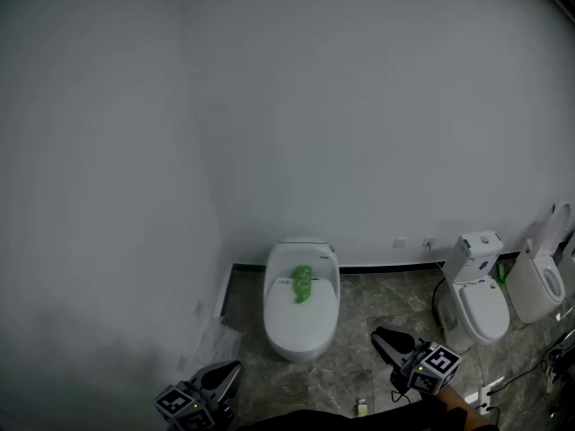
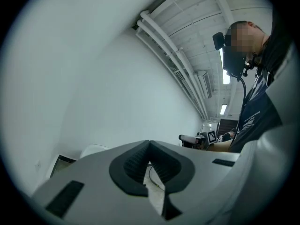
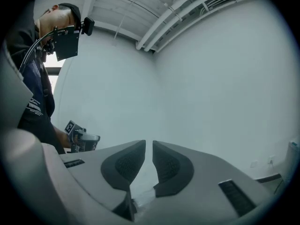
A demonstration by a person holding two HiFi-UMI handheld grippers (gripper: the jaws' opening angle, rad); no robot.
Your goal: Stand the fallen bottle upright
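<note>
A green bottle lies on the closed lid of a white toilet that stands against the far wall of a grey-tiled room, near the middle of the head view. Two more toilets stand to the right, the nearer one with a cistern and another with its lid raised. A person holds both tools low at the near edge of the scene, well apart from the bottle. The left gripper sits at the near left, and its own view shows the jaws pressed together at the tips with nothing between them. The right gripper sits at the near right over the floor, its jaws standing a narrow gap apart and empty, with only the bare wall beyond them.
</note>
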